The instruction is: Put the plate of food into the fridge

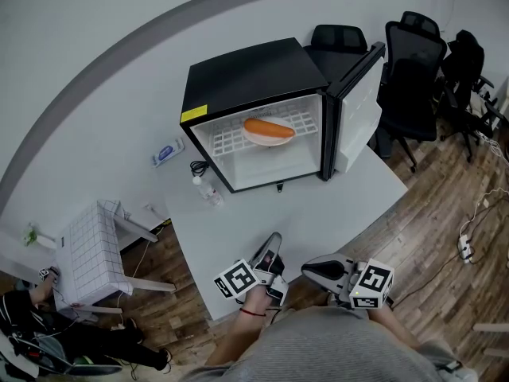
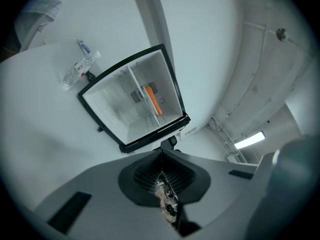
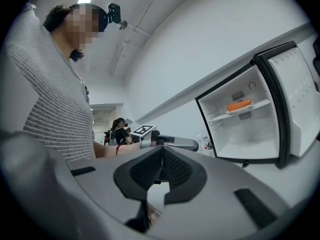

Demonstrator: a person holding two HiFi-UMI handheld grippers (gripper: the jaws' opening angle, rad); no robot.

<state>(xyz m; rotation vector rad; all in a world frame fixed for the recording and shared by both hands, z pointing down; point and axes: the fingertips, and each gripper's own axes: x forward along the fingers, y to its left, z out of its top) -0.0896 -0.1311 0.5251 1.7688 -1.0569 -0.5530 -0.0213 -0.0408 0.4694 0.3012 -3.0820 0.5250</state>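
A black mini fridge (image 1: 254, 78) stands on the white table (image 1: 334, 205) with its door (image 1: 355, 106) swung open to the right. On its wire shelf rests a white plate (image 1: 269, 138) carrying an orange sausage-like food (image 1: 269, 128); the same plate of food (image 2: 152, 100) (image 3: 239, 105) shows in both gripper views. My left gripper (image 1: 273, 243) is shut and empty near the table's front edge. My right gripper (image 1: 308, 270) is beside it, also shut with nothing held. Both are well short of the fridge.
A small plastic bottle (image 1: 208, 192) and a black cable (image 1: 198, 167) lie left of the fridge. A white tiled stool (image 1: 91, 249) stands on the floor at left, and black office chairs (image 1: 413, 62) stand behind the open door. Another person sits at lower left.
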